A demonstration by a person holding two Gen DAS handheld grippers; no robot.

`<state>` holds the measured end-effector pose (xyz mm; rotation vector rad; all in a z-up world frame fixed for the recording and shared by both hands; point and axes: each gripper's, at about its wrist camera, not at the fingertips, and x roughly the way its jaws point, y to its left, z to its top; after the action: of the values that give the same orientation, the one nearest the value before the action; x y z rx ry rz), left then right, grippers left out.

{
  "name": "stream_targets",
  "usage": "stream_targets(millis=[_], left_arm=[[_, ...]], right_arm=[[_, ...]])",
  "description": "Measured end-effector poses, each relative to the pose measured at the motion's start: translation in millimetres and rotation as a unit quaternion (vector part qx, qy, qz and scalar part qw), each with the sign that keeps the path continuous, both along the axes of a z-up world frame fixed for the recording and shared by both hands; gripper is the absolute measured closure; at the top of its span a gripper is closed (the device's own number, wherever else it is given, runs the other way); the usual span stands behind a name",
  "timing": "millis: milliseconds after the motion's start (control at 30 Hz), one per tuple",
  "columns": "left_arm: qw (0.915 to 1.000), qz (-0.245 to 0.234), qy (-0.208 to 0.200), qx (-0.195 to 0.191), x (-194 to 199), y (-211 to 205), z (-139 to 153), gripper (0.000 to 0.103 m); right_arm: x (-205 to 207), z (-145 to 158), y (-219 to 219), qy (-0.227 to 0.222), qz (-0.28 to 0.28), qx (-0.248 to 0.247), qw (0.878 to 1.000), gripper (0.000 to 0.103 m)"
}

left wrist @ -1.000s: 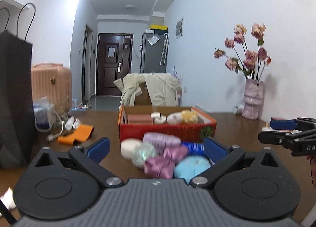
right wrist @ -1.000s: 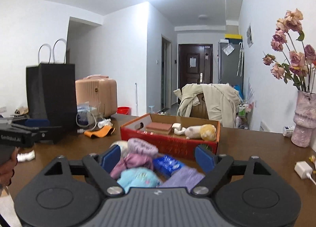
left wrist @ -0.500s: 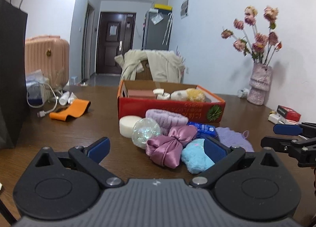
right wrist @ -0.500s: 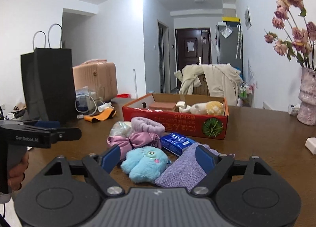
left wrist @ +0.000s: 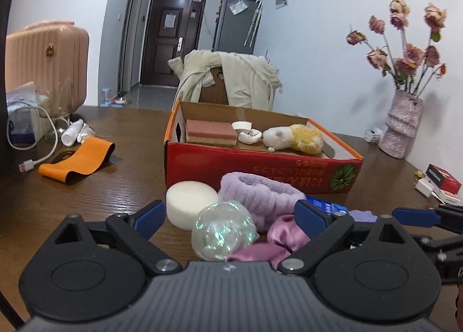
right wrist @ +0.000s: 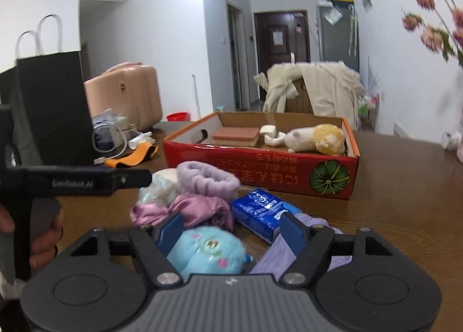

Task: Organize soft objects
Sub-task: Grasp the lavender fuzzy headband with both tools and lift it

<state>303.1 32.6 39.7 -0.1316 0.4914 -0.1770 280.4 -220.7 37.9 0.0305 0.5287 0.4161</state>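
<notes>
On the brown wooden bench (left wrist: 121, 181) a heap of soft things lies just in front of a red cardboard box (left wrist: 260, 164), which sits in the middle of both views. In the left wrist view the left tongs (left wrist: 228, 213) stand wide open low in the frame, having just closed a little, their blue pads apart from everything. Between the pads lie a white round sponge (left wrist: 189, 202), an iridescent clear ball (left wrist: 222, 230) touching it, a lilac fluffy headband (left wrist: 257, 190) behind, and a pink satin scrunchie (left wrist: 277, 242) at lower right.

In the right wrist view the right tongs (right wrist: 231, 229) are partly open and have just been closing. A light blue plush toy (right wrist: 208, 251) sits between the blue pads; the left pad is right against it, the right pad looks clear of it, and I cannot tell for sure whether the left one presses. A purple knitted cloth (right wrist: 315, 245) lies under the right finger, with a blue tissue pack (right wrist: 263, 212) just beyond it, resting on the cloth.

Inside the box lie a pink-and-tan sponge block (right wrist: 235, 135), small white pieces (right wrist: 270, 134) and a white-and-yellow plush animal (right wrist: 315, 138) on its side.

At left of the right wrist view a hand (right wrist: 43, 233) holds the left tool's grip. Further left on the bench are an orange band (left wrist: 76, 162), a white cable (left wrist: 31, 147) and a black paper bag (right wrist: 49, 106). A pink vase of dried roses (left wrist: 402, 126) stands at the right edge.
</notes>
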Motion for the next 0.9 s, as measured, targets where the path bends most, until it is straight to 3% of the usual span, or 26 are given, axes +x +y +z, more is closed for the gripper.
stream_targets(millis=[100, 300, 467, 600, 700, 767, 833, 867, 900], left_arm=[[0.9997, -0.001, 0.02, -0.013, 14, 2, -10, 0.007], [0.9965, -0.008, 0.065, -0.051, 33, 12, -26, 0.02], [0.996, 0.019, 0.059, -0.065, 35, 24, -25, 0.02], [0.9966, 0.008, 0.046, -0.068, 43, 26, -10, 0.022], [0.9949, -0.029, 0.052, -0.082, 67, 20, -1, 0.037], [0.9928, -0.036, 0.093, -0.067, 87, 13, -6, 0.064], [0.9907, -0.054, 0.106, -0.066, 97, 9, -12, 0.07], [0.9901, -0.059, 0.113, -0.059, 100, 7, -14, 0.08], [0.9908, -0.055, 0.112, -0.052, 100, 6, -15, 0.082]], right_arm=[[24, -1, 2, 0.018, 0.0, 0.016, 1.0, 0.034], [64, -2, 21, 0.029, 0.016, 0.012, 0.999, 0.038], [98, -13, 33, 0.067, 0.02, 0.043, 0.997, 0.053], [122, -24, 33, 0.102, 0.001, 0.085, 0.991, 0.061], [131, -31, 39, 0.115, 0.0, 0.082, 0.99, 0.07], [133, -34, 43, 0.12, 0.002, 0.081, 0.989, 0.074], [132, -34, 44, 0.119, 0.002, 0.078, 0.99, 0.081], [131, -34, 43, 0.12, 0.002, 0.078, 0.99, 0.087], [131, -34, 42, 0.119, 0.001, 0.079, 0.99, 0.089]])
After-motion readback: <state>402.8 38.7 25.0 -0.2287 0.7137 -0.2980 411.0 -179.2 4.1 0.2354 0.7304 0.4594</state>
